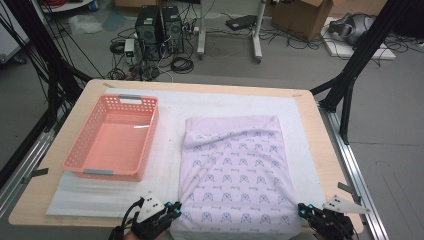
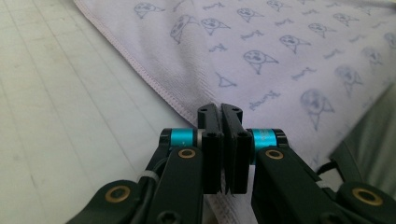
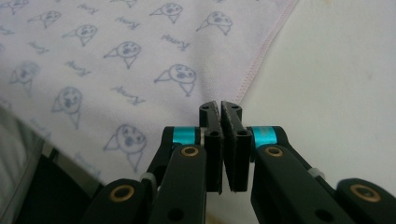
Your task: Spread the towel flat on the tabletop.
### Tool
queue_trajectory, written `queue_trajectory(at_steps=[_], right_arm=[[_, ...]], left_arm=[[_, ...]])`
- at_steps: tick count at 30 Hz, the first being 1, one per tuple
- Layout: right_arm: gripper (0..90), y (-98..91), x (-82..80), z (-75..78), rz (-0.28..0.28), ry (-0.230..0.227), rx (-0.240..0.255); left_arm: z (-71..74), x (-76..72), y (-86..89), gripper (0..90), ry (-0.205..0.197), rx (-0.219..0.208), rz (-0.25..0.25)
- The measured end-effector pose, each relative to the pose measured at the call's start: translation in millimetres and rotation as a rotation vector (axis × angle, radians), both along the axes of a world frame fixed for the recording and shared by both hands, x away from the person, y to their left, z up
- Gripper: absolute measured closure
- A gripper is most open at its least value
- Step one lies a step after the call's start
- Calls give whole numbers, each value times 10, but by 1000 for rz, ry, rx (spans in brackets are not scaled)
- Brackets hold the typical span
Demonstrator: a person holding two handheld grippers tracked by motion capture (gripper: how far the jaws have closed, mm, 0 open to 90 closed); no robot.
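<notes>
1. One soft towel (image 1: 235,165) lies flat on the table, a pale lilac rectangle of fine terry-like weave, printed all over with small grey-blue animal faces and short script words. Its hem is a narrow stitched band in pink. Its far end shows a few gentle creases; its near edge reaches the table's front edge.
2. Under it is one thin white foam sheet (image 1: 170,150), matte, with faint straight ridges, covering most of the tabletop.
3. The table (image 1: 320,145) is light wood, smooth, with rounded corners.
4. One salmon-pink plastic basket (image 1: 112,137) stands left of the towel, well apart from it. It is rectangular, with perforated walls, a smooth floor and two grey handle strips, one on each short side.
5. Two hand-held grippers, black with turquoise rings, sit at the towel's two near corners.
6. The left gripper (image 2: 223,112) has its jaws pressed together, with the towel's left hem running in under their tips; the left gripper view does not settle whether cloth is pinched.
7. The right gripper (image 3: 220,108) has its jaws closed too, tips at the right hem; a pinch cannot be told.
8. Each gripper carries one grey three-cornered plate on top.
</notes>
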State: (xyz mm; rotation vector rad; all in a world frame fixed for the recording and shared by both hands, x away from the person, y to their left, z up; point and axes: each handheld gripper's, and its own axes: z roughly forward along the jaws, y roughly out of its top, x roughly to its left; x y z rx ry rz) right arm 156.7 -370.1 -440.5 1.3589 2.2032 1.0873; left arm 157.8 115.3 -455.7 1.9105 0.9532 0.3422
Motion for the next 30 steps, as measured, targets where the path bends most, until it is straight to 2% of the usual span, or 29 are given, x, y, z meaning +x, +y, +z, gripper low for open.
queue_trajectory(at_steps=[1,2,4,5,7,8,11,13,15,19,20,21,22,24,25,27,30], right_arm=[[878,-18,-34,-1,6,9,0],[866,-23,-58,-4,15,19,3],[776,-22,-90,-5,10,4,-4],[728,-17,-88,-1,-5,-7,2],[690,4,-71,10,-15,-30,15],[690,28,-58,11,-21,-40,14],[661,85,11,-1,-43,-48,7],[658,119,90,-34,-61,-43,-7],[659,140,134,-67,-65,-31,-14],[699,139,143,-91,-64,-22,-20],[727,135,142,-91,-67,-22,-24],[798,128,145,-90,-62,-19,-21],[855,129,148,-89,-49,-7,-2],[864,158,144,-81,-31,-8,-16],[867,173,141,-75,-17,-2,-9],[869,222,109,-65,18,3,-12],[871,271,29,-40,51,5,-35]], left_arm=[[-10,-33,-11,846,-5,4,-7],[-18,-52,-20,778,-15,13,-5],[-16,-24,-15,561,-18,-3,15],[-8,5,-2,526,-17,-20,27],[14,68,29,497,-14,-59,44],[21,108,41,499,-13,-72,47],[9,237,41,547,2,-75,62],[-17,308,6,569,35,-65,65],[-49,341,-56,603,47,-46,48],[-64,295,-158,619,-10,5,53],[-69,270,-182,665,-50,52,62],[-66,260,-179,755,-60,65,47],[-59,260,-172,864,-43,55,48],[-29,252,-121,871,-28,71,56],[-18,247,-63,871,-16,65,71],[-13,223,78,872,12,22,91],[-21,177,127,871,16,19,90]])
